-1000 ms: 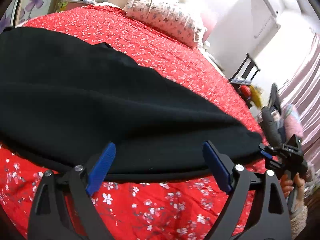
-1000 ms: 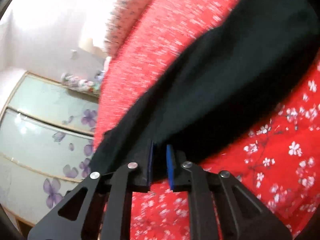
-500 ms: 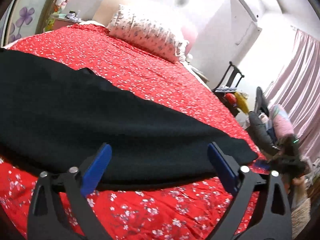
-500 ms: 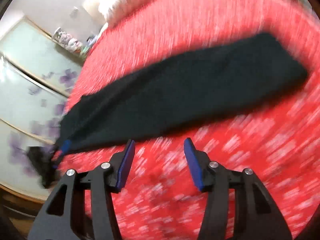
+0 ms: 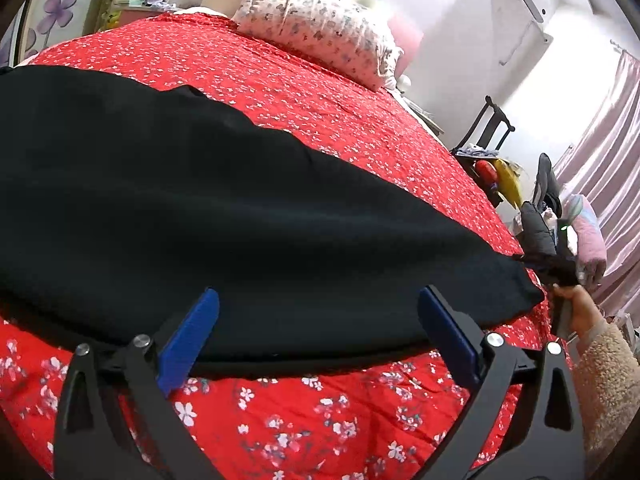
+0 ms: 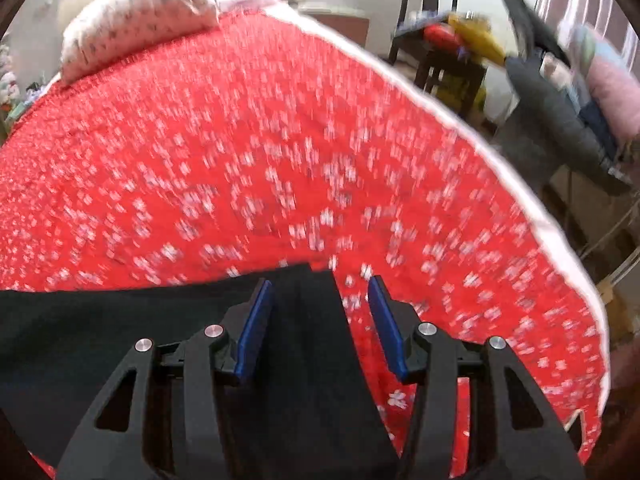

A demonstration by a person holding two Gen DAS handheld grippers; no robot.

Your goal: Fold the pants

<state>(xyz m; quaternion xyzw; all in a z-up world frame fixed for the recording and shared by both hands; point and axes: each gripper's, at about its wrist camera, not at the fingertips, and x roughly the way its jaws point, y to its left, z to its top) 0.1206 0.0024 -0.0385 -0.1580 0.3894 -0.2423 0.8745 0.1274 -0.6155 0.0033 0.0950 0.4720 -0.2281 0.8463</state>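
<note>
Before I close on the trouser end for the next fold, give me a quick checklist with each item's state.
1. Black pants lying flat on the red floral bedspread: ok.
2. Left gripper open, nothing between its blue pads: ok.
3. Right gripper open, having just been closing, with the pants' end between the pads, not pinched: ok.
4. Both layers of the end caught: cannot tell.
5. Right wrist view sharp enough to aim: not ok, blurred.

Your left wrist view is sharp and bright; daylight blows out the white wall [image 5: 452, 52] and pink curtains [image 5: 608, 128] at right. Your right wrist view is motion-blurred, white flowers on the red bedspread [image 6: 248, 152] smeared. Both bend at dark fisheye corners.
</note>
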